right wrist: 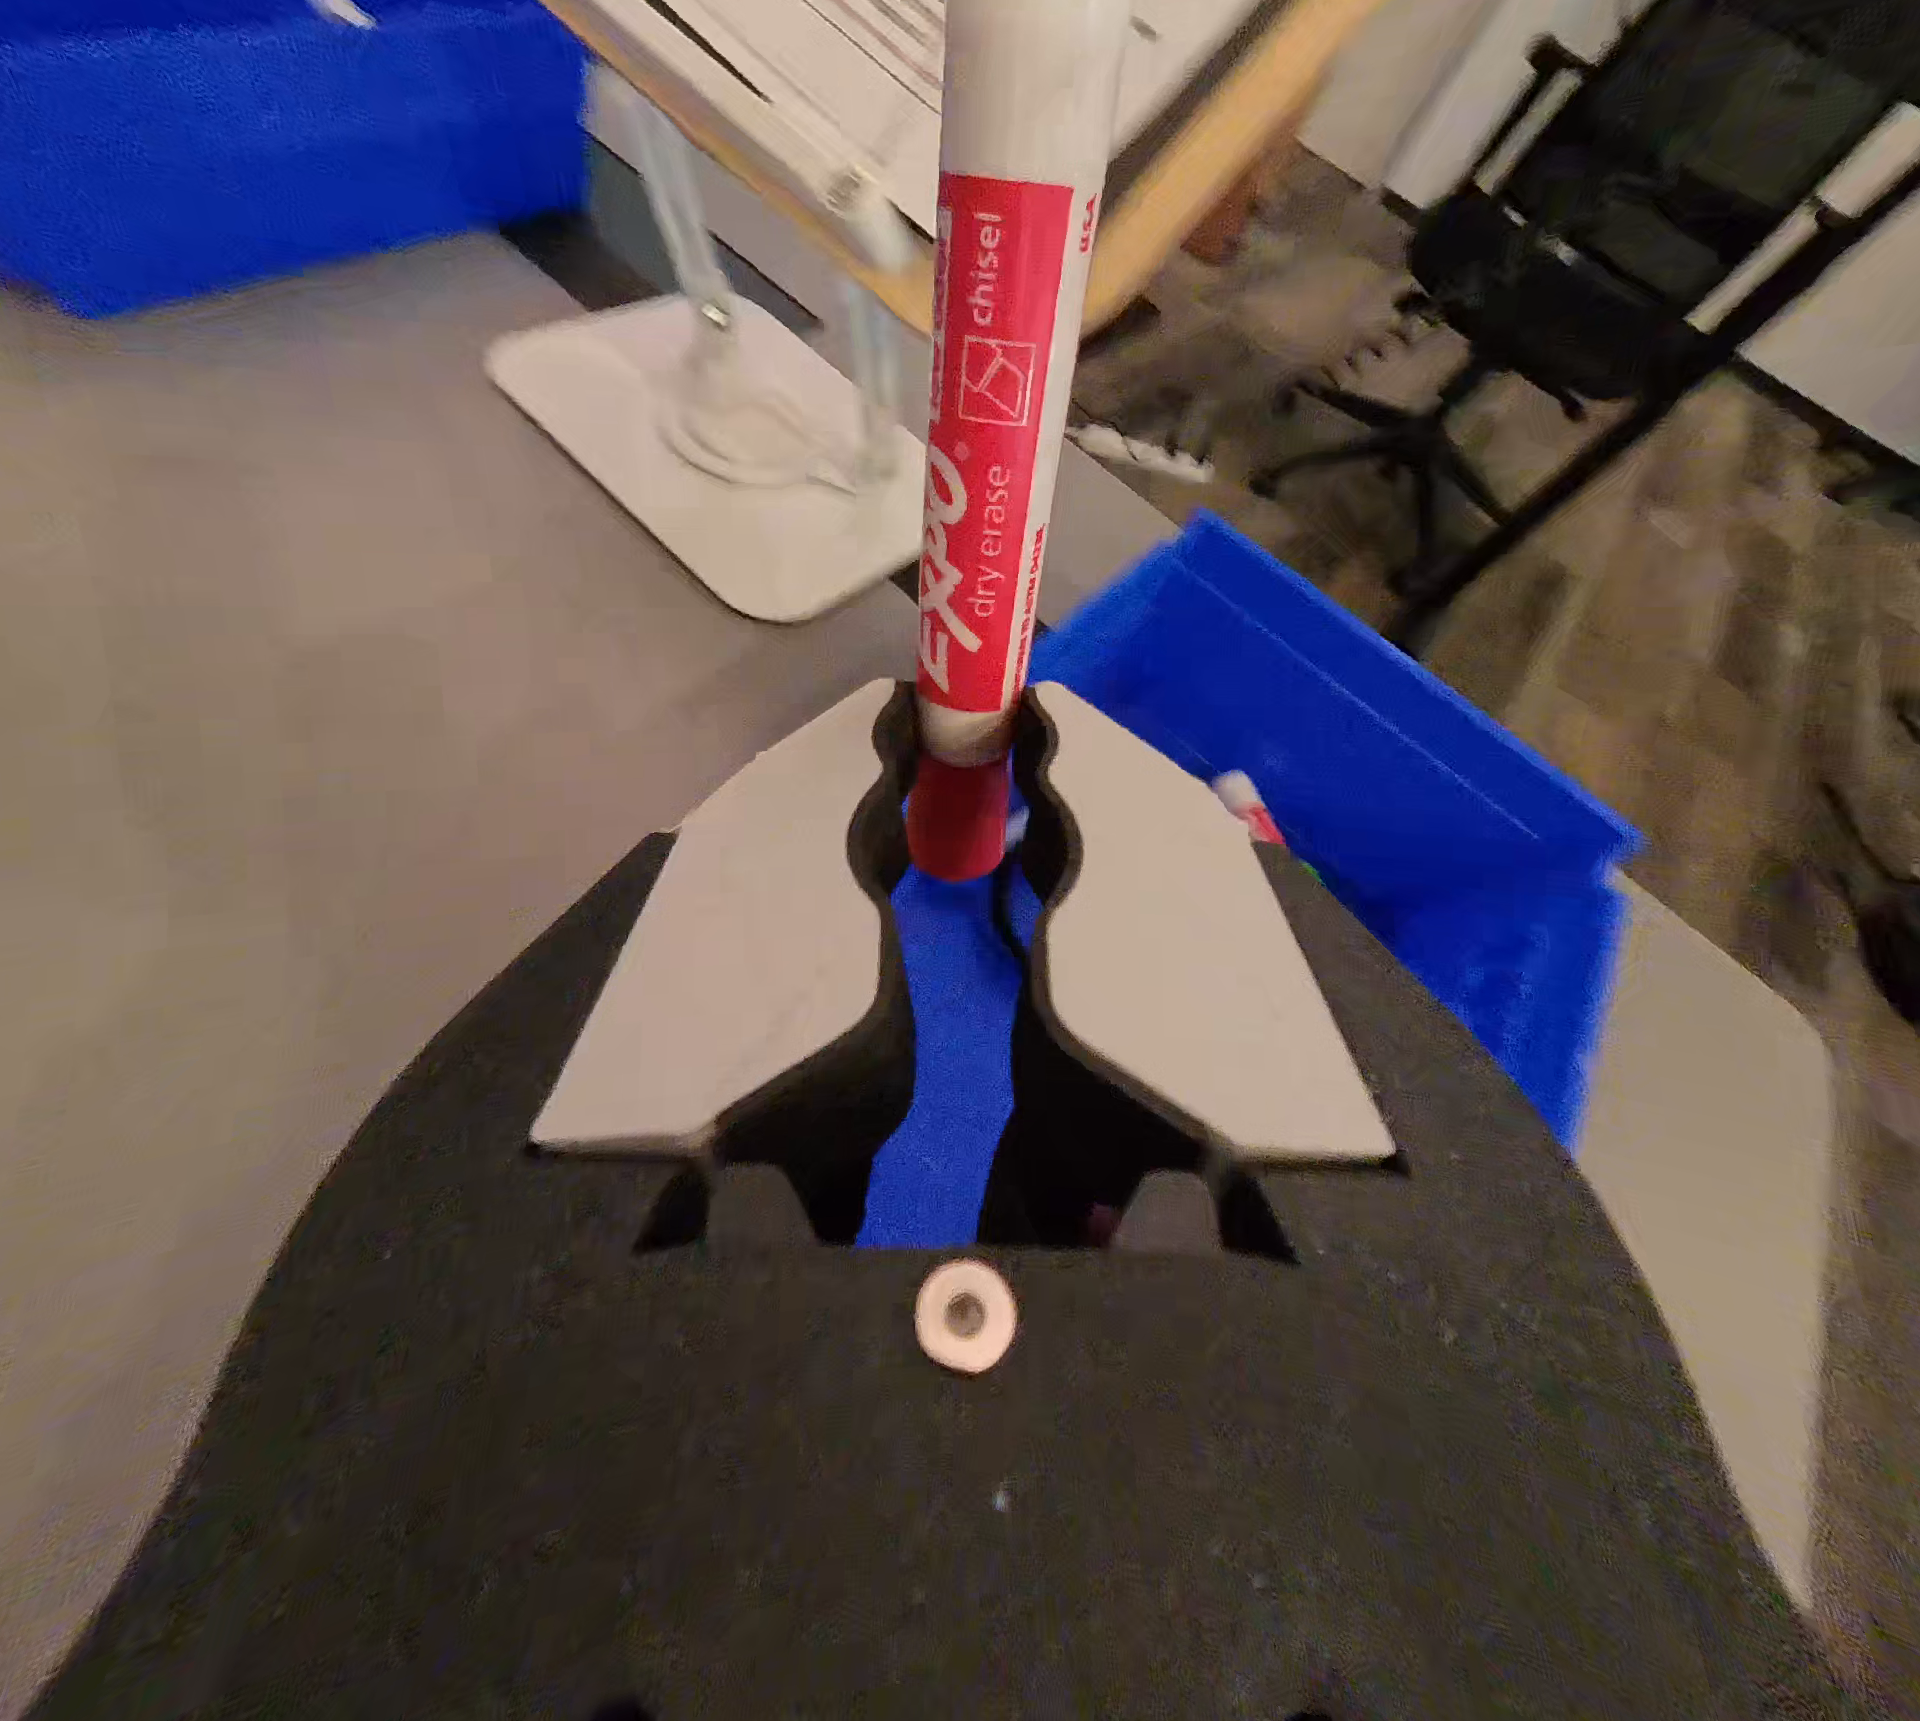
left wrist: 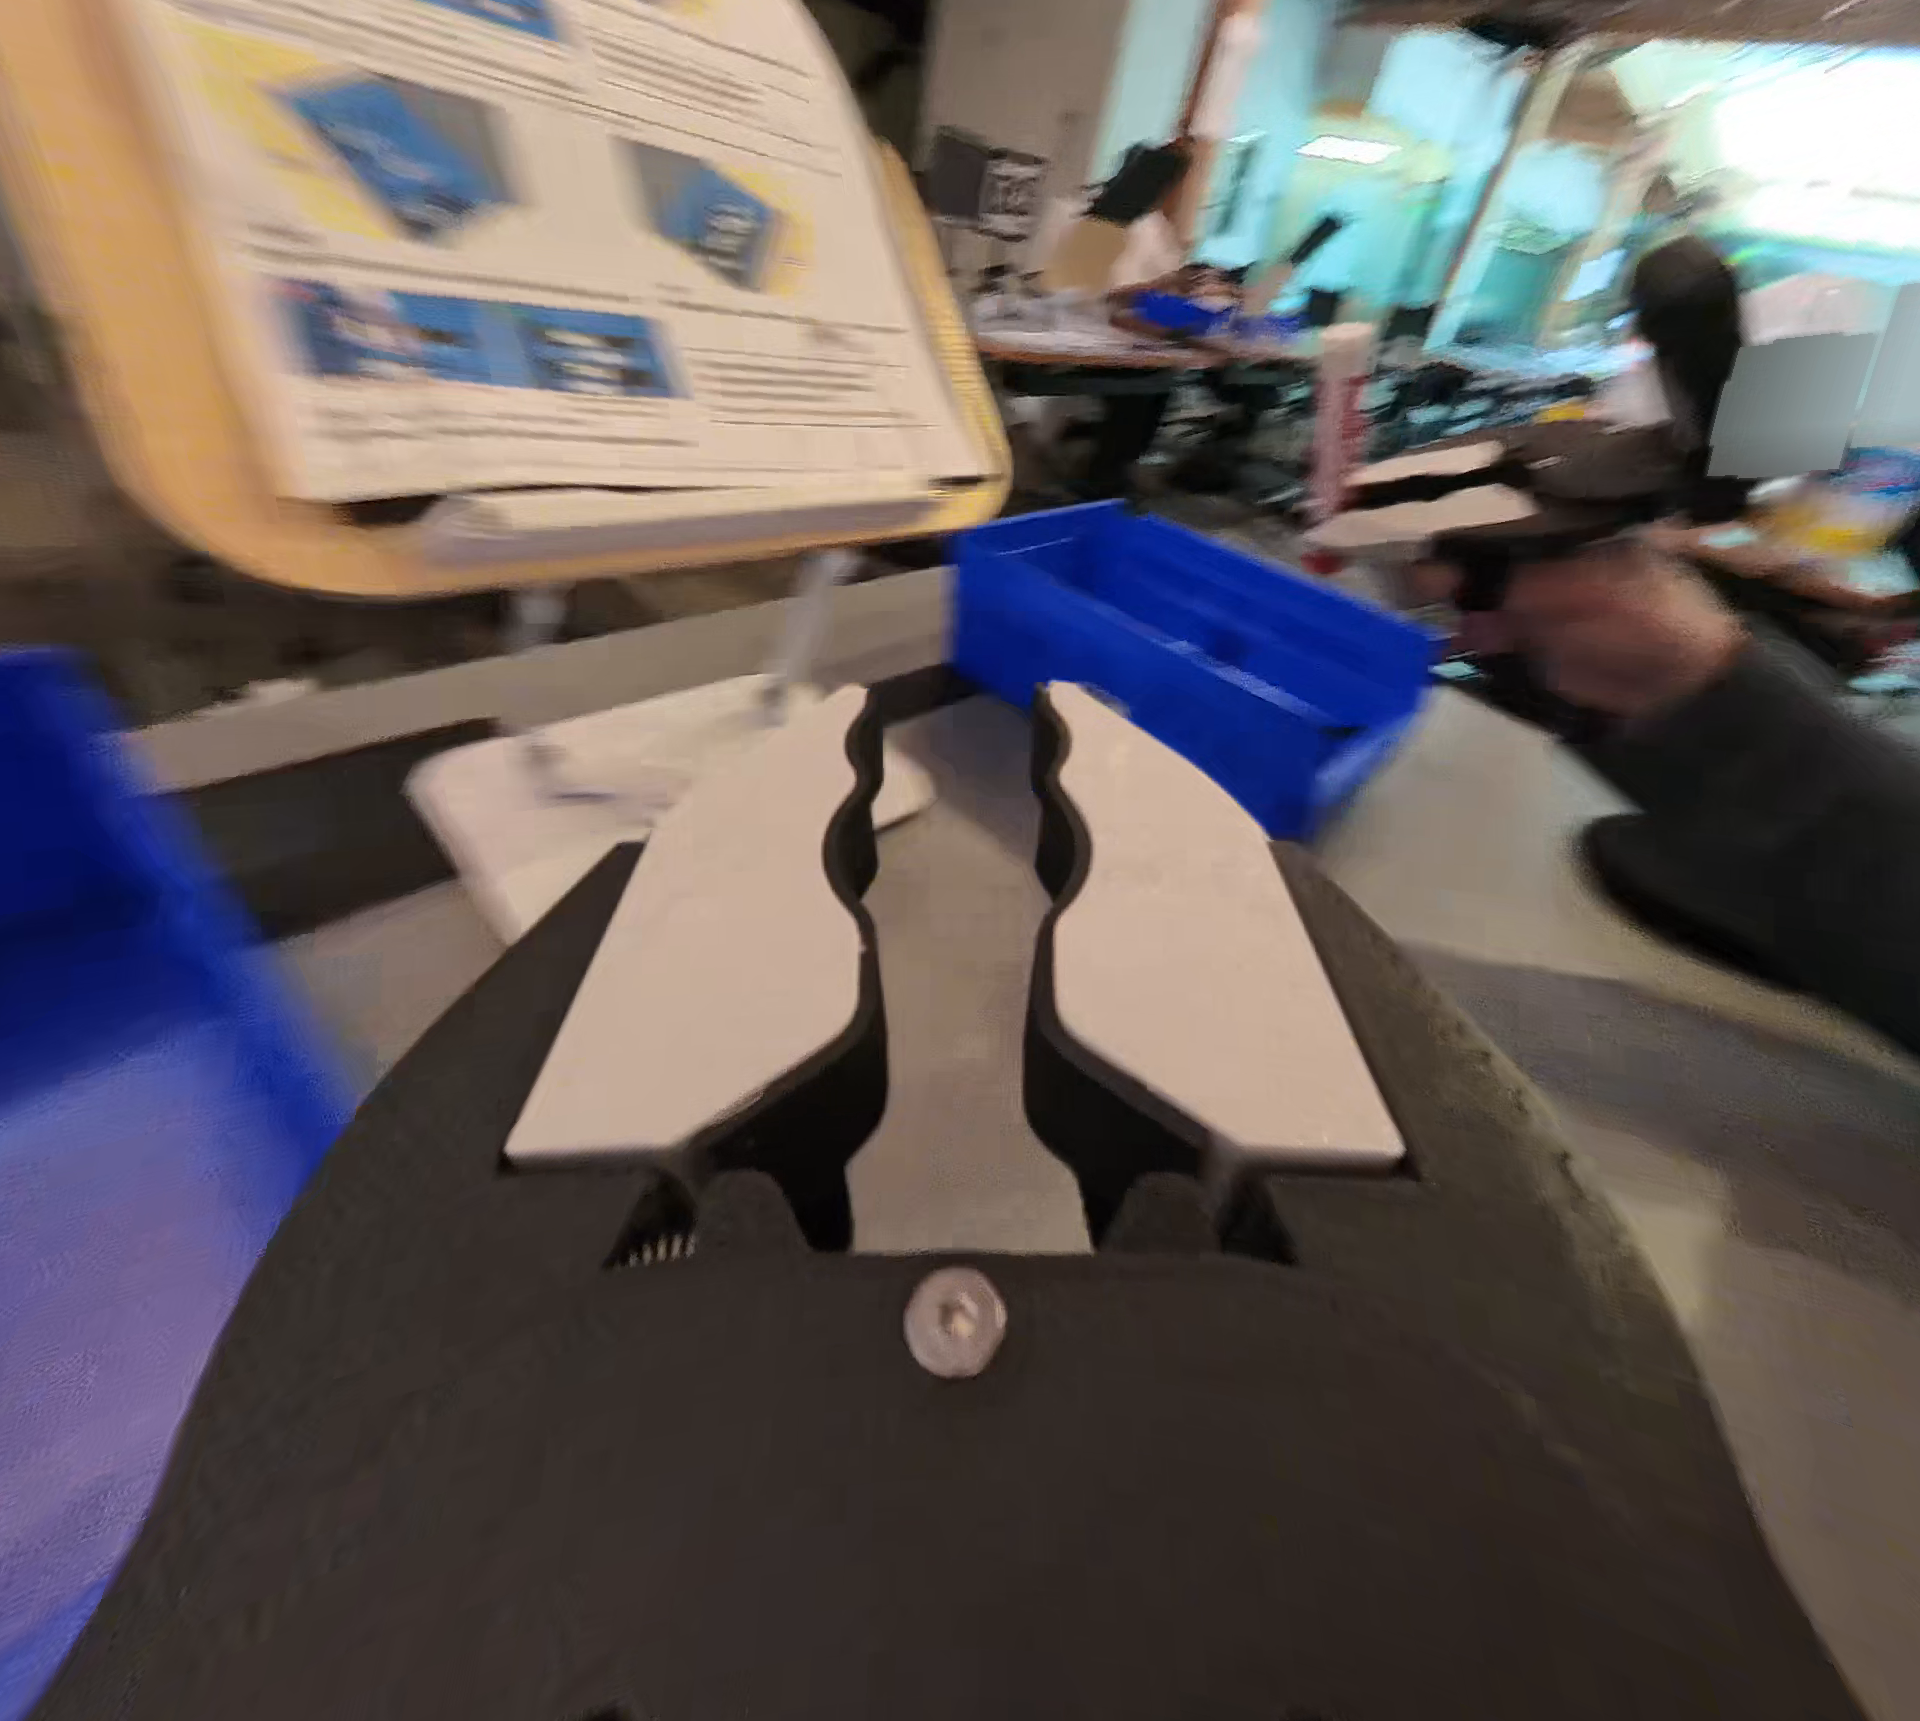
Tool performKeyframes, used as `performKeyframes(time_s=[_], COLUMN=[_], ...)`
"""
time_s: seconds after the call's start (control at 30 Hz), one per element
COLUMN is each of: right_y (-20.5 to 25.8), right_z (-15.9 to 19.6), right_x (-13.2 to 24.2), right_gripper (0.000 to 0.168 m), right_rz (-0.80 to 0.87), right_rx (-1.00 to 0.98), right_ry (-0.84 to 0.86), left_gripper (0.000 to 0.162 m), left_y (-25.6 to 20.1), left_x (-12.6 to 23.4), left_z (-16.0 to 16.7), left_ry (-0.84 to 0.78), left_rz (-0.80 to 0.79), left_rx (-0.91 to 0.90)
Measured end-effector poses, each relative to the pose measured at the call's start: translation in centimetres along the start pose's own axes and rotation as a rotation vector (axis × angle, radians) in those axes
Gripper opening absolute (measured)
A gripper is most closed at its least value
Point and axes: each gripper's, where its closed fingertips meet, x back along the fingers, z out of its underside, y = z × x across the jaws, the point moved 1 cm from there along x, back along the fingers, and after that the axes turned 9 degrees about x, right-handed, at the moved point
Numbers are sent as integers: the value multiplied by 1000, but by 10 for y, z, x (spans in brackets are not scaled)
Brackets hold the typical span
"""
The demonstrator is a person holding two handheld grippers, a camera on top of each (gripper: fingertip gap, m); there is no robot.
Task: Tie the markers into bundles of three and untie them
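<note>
In the right wrist view my right gripper (right wrist: 964, 715) is shut on a red marker (right wrist: 1003, 341), gripping it near its red cap so the white barrel stands up and away from me. It hangs over a blue bin (right wrist: 1351, 736) at the table's right edge, where the tip of another marker (right wrist: 1247, 809) shows. In the left wrist view my left gripper (left wrist: 951, 705) is open and empty above the grey table (left wrist: 1507, 996), pointing toward the same blue bin (left wrist: 1195, 643). The right gripper and the hand holding it (left wrist: 1621, 632) show blurred beyond that bin.
A white-based document stand (right wrist: 727, 466) holding printed pages (left wrist: 499, 165) rises at the back of the table. A second blue bin (left wrist: 94, 892) sits at the left (right wrist: 239, 61). A black chair (right wrist: 1621, 237) stands beside the table. People work at tables (left wrist: 1143, 237) far behind. Left tips to right tips: about 35 cm.
</note>
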Motion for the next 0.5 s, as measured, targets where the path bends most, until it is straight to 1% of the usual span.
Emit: performKeyframes(time_s=[0.03, 0.1, 0.13, 0.17, 0.2, 0.23, 0.27, 0.3, 0.33, 0.37, 0.43, 0.5], right_y=[-18, -44, -51, -55, -60, -62, -62, -60, -58, -53, -43, -35], right_z=[19, 49, 66, 79, 84, 82, 79, 76, 72, 67, 57, 50], right_x=[-4, -14, -20, -24, -26, -25, -23, -22, -20, -18, -14, -12], right_gripper=[17, 20, 35, 43, 46, 44, 41, 40, 40, 38, 36, 35], right_rz=[24, 54, 54, 55, 80, 106, 120, 128, 134, 133, 116, 126], right_rx=[-12, -47, -63, -77, -72, -64, -68, -72, -72, -70, -65, -36], right_ry=[82, 171, 223, 273, 275, 249, 221, 197, 175, 151, 93, 58], left_gripper=[31, 40, 41, 41, 47, 53, 55, 50, 51, 52, 48, 51], left_y=[26, 89, 123, 159, 192, 221, 248, 269, 287, 305, 325, 359], left_x=[11, 29, 34, 37, 38, 37, 34, 29, 23, 19, 4, 6], left_z=[-11, -30, -34, -33, -28, -23, -22, -16, -6, 0, 16, 26], left_ry=[20, 96, 176, 284, 415, 536, 610, 689, 793, 879, 1021, 1204], left_rz=[-90, -335, -448, -549, -610, -645, -673, -654, -622, -618, -517, -573], left_rx=[-56, -218, -296, -365, -416, -466, -524, -563, -599, -674, -803, -857])
